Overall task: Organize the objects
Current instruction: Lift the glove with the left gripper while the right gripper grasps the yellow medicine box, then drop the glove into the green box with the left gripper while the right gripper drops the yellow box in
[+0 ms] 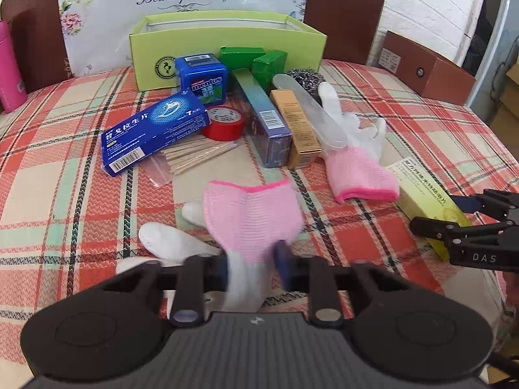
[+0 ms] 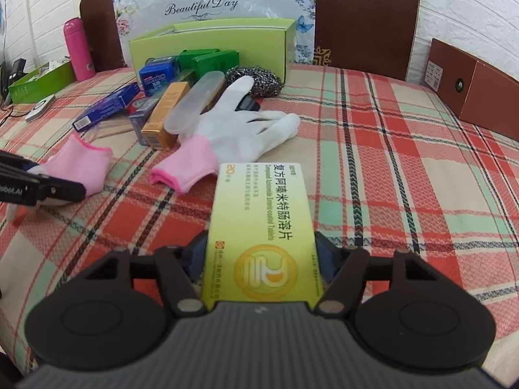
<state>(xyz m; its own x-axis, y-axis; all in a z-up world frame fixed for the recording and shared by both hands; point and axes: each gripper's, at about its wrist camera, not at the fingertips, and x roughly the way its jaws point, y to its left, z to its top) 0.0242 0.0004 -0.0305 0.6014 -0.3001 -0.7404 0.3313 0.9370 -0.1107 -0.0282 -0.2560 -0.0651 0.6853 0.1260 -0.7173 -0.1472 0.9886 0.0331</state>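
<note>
Pink-cuffed gloves: I count two | my left gripper pinches one glove | right gripper clamps yellow-green tablet box | pink bottle whole only in right view.

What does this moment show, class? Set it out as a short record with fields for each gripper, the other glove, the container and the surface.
left gripper: shut on near glove, white with pink cuff
right gripper: shut on yellow-green medicine box
other glove: lying flat, cuff toward the camera
container: open green box at the back, contents not visible
pile in front of it: blue mentos tin, red tape roll, steel scourer
surface: plaid tablecloth
</note>
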